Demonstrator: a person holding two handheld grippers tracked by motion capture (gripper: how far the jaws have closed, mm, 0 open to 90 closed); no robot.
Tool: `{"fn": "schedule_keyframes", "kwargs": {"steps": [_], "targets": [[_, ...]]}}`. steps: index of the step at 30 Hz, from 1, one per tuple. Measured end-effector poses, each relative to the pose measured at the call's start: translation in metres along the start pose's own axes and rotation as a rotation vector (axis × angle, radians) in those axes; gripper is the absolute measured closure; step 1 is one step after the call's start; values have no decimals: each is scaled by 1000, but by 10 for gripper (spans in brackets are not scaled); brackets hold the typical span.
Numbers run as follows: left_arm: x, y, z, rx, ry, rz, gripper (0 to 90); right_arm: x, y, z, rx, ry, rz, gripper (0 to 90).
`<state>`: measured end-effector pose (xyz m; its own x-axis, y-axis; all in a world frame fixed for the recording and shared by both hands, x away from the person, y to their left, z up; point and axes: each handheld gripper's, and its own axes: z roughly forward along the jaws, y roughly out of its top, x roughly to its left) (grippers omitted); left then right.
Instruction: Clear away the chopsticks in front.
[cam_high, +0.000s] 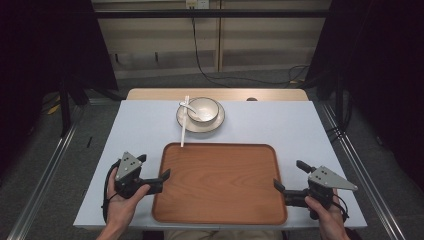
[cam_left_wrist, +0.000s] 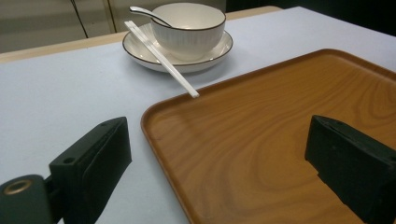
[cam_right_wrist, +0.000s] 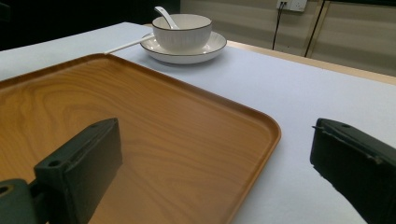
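A wooden tray lies at the near middle of the table. Beyond it a white bowl with a white spoon in it stands on a white plate. White chopsticks slant from the plate down to the tray's far rim. My left gripper is open, its jaws either side of the tray's left rim. At the tray's right rim, my right gripper is open the same way. Neither holds anything. In the left gripper view, the bowl and chopsticks are ahead.
The pale table top has a wooden strip along its far edge. A black cable runs down the back wall to the floor. Metal rails flank the table.
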<state>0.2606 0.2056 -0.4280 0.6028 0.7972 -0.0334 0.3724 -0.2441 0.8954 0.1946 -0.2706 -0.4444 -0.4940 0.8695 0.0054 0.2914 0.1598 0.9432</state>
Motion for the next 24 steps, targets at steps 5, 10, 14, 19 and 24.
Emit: {"fn": "schedule_keyframes", "kwargs": {"steps": [5,10,14,19,24], "targets": [[-4,8,12,12,-28,35,69,0,-1,1,12,4,4,22],[-1,13,18,17,-27,28,61,1,0,1,7,1,-1,22],[5,16,25,24,-31,3,58,0,-1,1,12,12,2,22],[8,24,35,24,-14,-15,63,0,-1,1,14,14,1,22],[10,28,45,32,-21,3,82,1,0,1,11,16,-2,22]]}}
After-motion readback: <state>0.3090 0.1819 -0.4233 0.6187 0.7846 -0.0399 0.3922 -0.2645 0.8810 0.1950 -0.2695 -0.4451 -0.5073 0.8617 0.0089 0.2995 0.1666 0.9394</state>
